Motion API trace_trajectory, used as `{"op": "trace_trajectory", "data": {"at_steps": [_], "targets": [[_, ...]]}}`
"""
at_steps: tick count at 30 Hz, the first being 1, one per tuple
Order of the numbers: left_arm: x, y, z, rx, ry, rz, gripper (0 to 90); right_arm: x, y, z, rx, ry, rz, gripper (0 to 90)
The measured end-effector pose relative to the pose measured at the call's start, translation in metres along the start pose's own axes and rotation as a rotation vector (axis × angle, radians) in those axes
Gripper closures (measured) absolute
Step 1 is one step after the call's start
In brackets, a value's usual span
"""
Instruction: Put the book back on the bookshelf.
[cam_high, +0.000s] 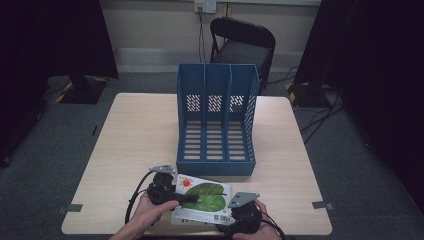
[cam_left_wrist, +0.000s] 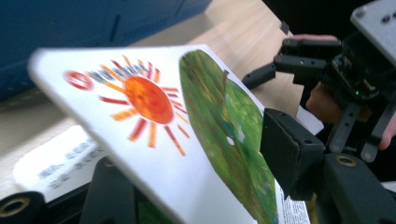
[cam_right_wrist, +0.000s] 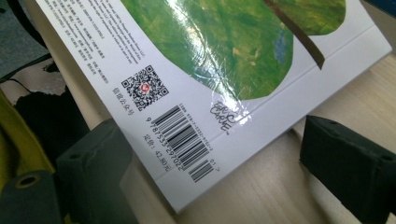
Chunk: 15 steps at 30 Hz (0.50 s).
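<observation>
- Picture book (cam_high: 205, 200): white cover with a large green leaf and an orange sun; it sits at the lower centre of the high view, near the front edge of the worktop (cam_high: 135, 130) and just in front of the blue file rack (cam_high: 216, 120).
- In the left gripper view the book (cam_left_wrist: 154, 121) is lifted off the surface and tilted, its sun end toward the upper left of the frame. A second printed white sheet or cover lies under it at the lower left, too blurred to read.
- Left tool (cam_high: 176, 198): held in the person's left hand (cam_high: 147, 212) at the lower left of centre. Its jaws are clamped on the book's cover, one black pad (cam_left_wrist: 289, 154) pressing the green leaf from above and the other jaw beneath the cover.
- Right tool (cam_high: 239, 212): at the lower right of centre, at the book's near right corner. In the right gripper view its jaws stand apart, one on either side of the barcode corner of the book (cam_right_wrist: 196, 93); neither pad presses the cover.
- File rack: three upright compartments, all unoccupied, standing at the centre of the worktop.
- Folding chair (cam_high: 243, 42): beyond the worktop, at the top centre of the high view.
</observation>
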<state>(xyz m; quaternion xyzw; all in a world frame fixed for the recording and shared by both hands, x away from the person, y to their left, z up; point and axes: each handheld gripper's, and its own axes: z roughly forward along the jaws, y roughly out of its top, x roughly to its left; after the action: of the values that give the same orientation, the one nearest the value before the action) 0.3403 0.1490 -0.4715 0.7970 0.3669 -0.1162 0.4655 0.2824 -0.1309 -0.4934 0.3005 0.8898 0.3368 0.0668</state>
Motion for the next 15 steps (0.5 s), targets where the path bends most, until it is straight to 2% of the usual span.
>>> {"op": "trace_trajectory", "data": {"at_steps": [4,7,11,15], "targets": [[0.0011,-0.0008,0.0024,0.019,0.023,0.007,40.8,0.0007,0.0023,0.002,0.003,0.0,-0.009,8.8],[0.0022,-0.0002,0.0016,0.003,0.017,-0.008,39.7,0.0005,0.0045,0.0039,0.001,0.007,-0.012,8.7],[0.0044,-0.0009,0.0071,0.054,0.0,-0.023,35.3,0.0015,0.0063,0.0067,-0.006,0.005,-0.026,8.7],[0.0044,-0.0006,0.0086,0.065,-0.004,-0.026,32.4,0.0019,0.0067,0.0068,-0.005,0.003,-0.026,8.6]]}}
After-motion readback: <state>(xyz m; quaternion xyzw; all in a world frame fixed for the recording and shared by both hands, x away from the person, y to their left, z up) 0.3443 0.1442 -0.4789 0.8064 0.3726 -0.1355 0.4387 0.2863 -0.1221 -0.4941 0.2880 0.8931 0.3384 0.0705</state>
